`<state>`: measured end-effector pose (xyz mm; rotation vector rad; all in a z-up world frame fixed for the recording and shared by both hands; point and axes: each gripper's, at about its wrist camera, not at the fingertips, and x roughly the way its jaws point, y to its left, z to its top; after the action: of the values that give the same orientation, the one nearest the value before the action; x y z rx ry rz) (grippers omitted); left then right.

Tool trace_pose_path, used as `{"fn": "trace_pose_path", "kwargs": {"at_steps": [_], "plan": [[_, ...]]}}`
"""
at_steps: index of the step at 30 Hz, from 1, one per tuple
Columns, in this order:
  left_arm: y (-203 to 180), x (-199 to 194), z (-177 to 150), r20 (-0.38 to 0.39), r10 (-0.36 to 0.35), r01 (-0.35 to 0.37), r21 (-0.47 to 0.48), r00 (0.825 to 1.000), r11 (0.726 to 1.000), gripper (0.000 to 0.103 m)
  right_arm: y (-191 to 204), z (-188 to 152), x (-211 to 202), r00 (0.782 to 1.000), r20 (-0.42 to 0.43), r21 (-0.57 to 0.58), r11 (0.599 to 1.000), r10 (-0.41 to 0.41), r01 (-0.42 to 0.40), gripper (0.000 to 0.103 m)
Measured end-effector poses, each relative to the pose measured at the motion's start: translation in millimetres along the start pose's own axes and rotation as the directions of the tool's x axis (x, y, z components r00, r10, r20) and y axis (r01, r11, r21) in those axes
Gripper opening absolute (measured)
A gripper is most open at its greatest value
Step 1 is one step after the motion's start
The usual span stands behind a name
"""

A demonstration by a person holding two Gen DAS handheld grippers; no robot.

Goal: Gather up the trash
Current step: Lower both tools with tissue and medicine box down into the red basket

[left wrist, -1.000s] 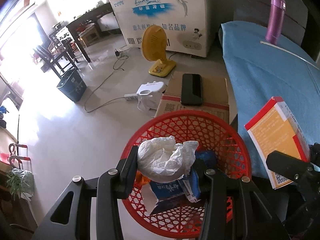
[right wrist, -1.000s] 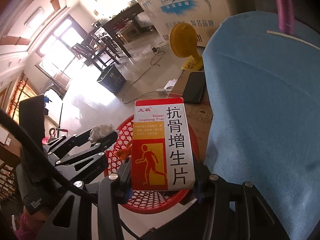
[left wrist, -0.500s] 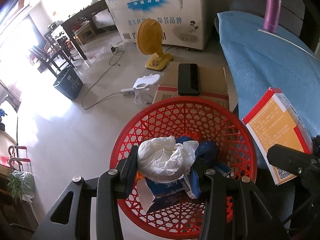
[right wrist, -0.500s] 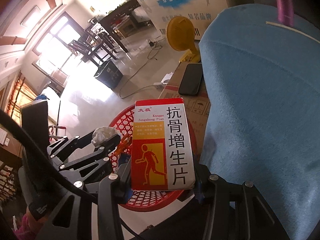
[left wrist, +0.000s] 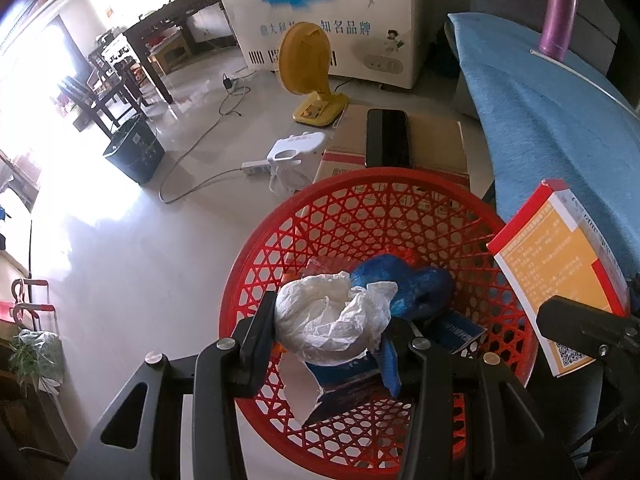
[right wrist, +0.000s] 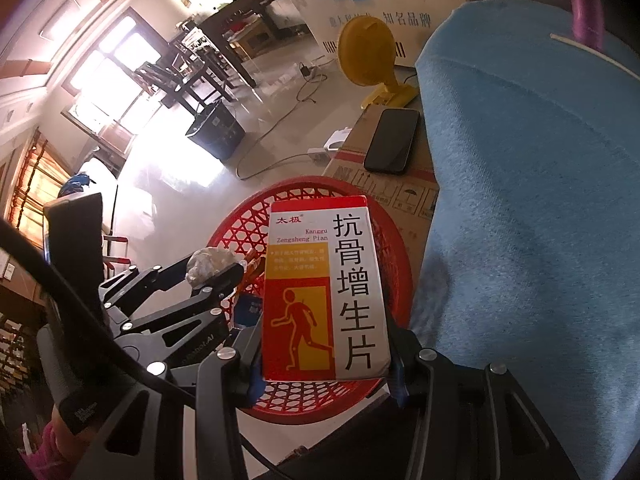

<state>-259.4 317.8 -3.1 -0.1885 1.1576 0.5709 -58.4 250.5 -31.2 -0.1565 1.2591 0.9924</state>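
- We see a white chest freezer with blue lettering (left wrist: 320, 20) at the far side of the room, on the pale floor.
- A blue cloth-covered desk (left wrist: 560, 128) runs along the right, with a purple flask (left wrist: 557, 16) standing at its far end.
- A round red plastic lattice basket (left wrist: 320, 224) sits on the floor just beside the desk; it holds blue crumpled wrapping (left wrist: 404, 284) and a torn blue-and-white carton (left wrist: 344, 388).
- A brown cardboard box (left wrist: 432, 140) lies behind the basket, carrying a black phone (left wrist: 387, 136).
- Our right claw (right wrist: 326, 364) is clenched on a red, yellow and white medicine box (right wrist: 324, 296), held upright above the basket's near rim.
- Our left claw (left wrist: 328, 332) is clenched on a crumpled white paper wad (left wrist: 328, 320), held over the basket's inside.
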Motion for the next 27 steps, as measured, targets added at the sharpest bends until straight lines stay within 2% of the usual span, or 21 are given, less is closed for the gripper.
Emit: {"fn": "trace_pose_path", "kwargs": {"at_steps": [27], "plan": [[7.6, 32.0, -13.3, -0.072, -0.041, 0.041, 0.006, 0.997, 0.999, 0.047, 4.3, -1.2, 34.8, 0.998, -0.061, 0.027, 0.999, -0.019, 0.021, 0.049]]}}
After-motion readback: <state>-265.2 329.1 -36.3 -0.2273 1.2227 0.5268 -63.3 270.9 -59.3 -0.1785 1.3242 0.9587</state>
